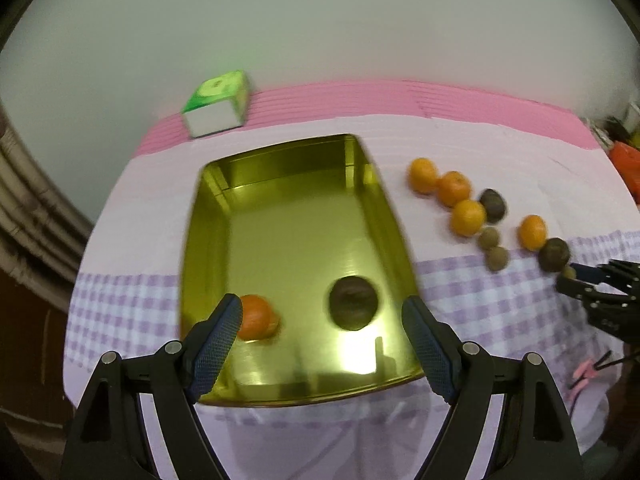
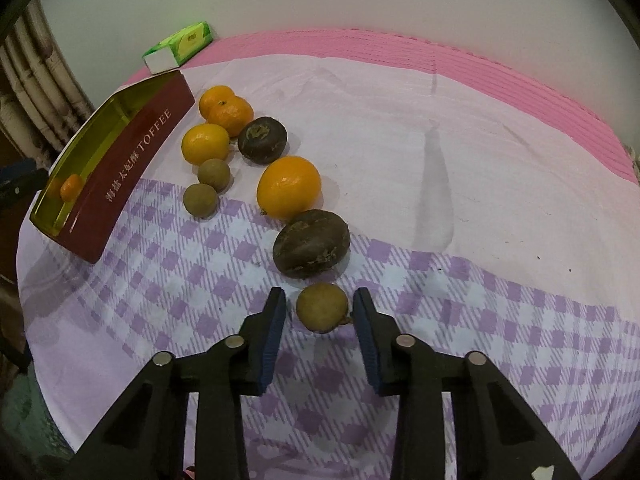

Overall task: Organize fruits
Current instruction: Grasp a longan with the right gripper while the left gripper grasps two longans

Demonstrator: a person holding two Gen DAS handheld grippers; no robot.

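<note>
I am bringing my right hand-held gripper (image 2: 320, 310), jaws apart, around a small tan fruit (image 2: 322, 307) lying on the tabletop (image 2: 480, 184) at six o'clock of a dark brown fruit (image 2: 311, 242), not yet clamped. My left hand-held gripper (image 1: 322, 314) is hanging wide apart and empty over the gold tin (image 1: 288, 216), which is holding an orange (image 1: 258, 317) and another dark fruit (image 1: 353, 302). Next I am judging I must close gently, lift, and carry toward ten o'clock into the tin.

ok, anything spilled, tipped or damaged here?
Nothing stands out. The tin sits flat holding an orange and a dark fruit; the remaining fruit lies in a loose line on the cloth.
</note>
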